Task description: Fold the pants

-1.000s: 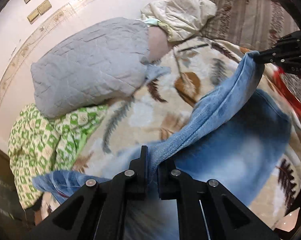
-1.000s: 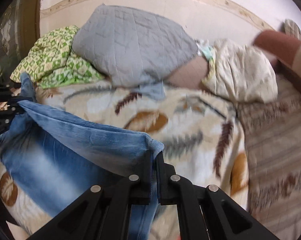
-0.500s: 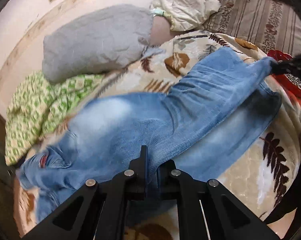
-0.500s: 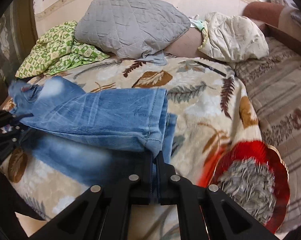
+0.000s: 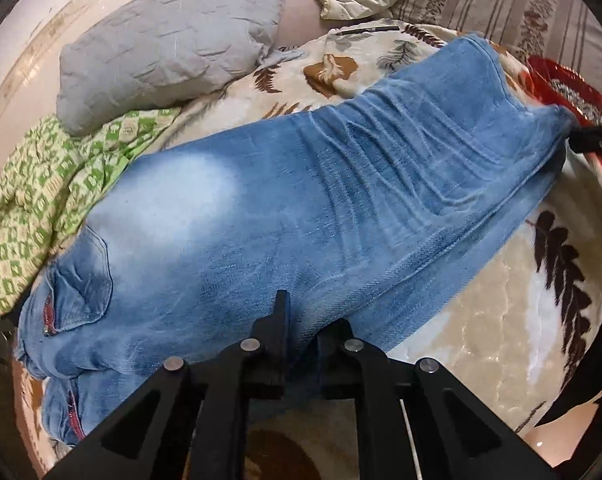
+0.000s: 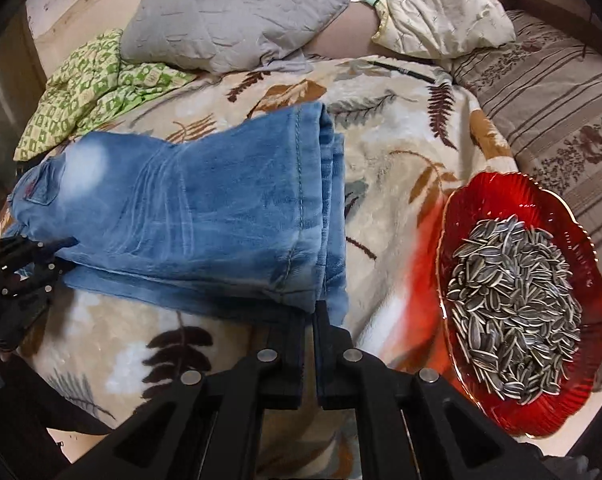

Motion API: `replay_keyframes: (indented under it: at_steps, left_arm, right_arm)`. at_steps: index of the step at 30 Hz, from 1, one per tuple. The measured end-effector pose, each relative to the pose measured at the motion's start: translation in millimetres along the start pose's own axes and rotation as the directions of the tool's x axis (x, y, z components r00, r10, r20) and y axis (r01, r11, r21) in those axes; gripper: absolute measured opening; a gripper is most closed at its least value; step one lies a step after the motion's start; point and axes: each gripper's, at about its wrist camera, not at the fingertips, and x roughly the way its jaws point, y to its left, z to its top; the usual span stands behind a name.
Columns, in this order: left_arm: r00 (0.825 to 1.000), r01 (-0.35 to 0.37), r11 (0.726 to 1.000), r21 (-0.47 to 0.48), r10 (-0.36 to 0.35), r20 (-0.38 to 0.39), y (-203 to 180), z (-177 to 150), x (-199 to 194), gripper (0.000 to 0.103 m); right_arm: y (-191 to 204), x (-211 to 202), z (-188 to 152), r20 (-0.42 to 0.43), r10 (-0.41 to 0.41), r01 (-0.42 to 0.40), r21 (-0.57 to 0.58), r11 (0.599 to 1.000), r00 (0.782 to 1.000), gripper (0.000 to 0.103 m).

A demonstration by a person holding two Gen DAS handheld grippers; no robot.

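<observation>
Both grippers pinch the jeans [image 5: 285,216]: the left gripper [image 5: 299,336] holds the near edge, the right gripper [image 6: 309,320] the leg hems. One leg lies on the other, flat just ahead on the blanket [image 6: 397,152]. Folding shorter is left, I think.

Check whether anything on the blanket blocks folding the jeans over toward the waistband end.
Nothing visible does. The jeans lie flat on the blanket, both tongs shut on their near edge. The red dish of sunflower seeds sits beyond the hem end, apart from the denim.
</observation>
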Motion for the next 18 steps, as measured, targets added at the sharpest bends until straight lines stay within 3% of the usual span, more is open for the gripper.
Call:
replay_keyframes:
  at_steps: [2,4,5,6,8,12,18]
  left_arm:
    - [1.0,0.004,1.0,0.003,-0.004,0.016,0,0,-4,0.009]
    - [0.999,0.023,1.0,0.003,-0.023,0.028,-1,0,-10,0.022]
    - [0.999,0.041,0.999,-0.001,-0.041,0.033,-1,0,-13,0.037]
    - [0.998,0.054,0.999,-0.004,-0.053,0.046,-2,1,-18,0.063]
    - [0.995,0.049,0.999,0.0,-0.049,0.09,-4,0,-30,0.09]
    - [0.98,0.061,0.998,-0.011,-0.058,0.191,0,-2,-71,0.091]
    - [0.98,0.044,0.989,-0.143,-0.015,0.198,52,-18,-103,0.096]
  right_arm:
    - [1,-10,-2,0.016,-0.042,0.043,-0.015,0.999,0.999,0.004]
    - [-2,-21,-2,0.013,-0.083,0.083,-0.002,0.997,0.996,0.005]
    - [-5,-25,-1,0.016,-0.1,0.1,0.005,0.995,0.995,0.005]
    - [-7,-32,-1,0.028,-0.109,0.109,0.006,0.994,0.994,0.005]
    - [-7,-47,2,0.066,-0.119,0.118,0.008,0.993,0.991,0.005]
    - [3,-70,19,0.15,-0.109,0.109,0.005,0.994,0.983,0.005]
    - [27,-71,42,0.236,0.051,-0.065,0.055,0.996,0.97,0.011]
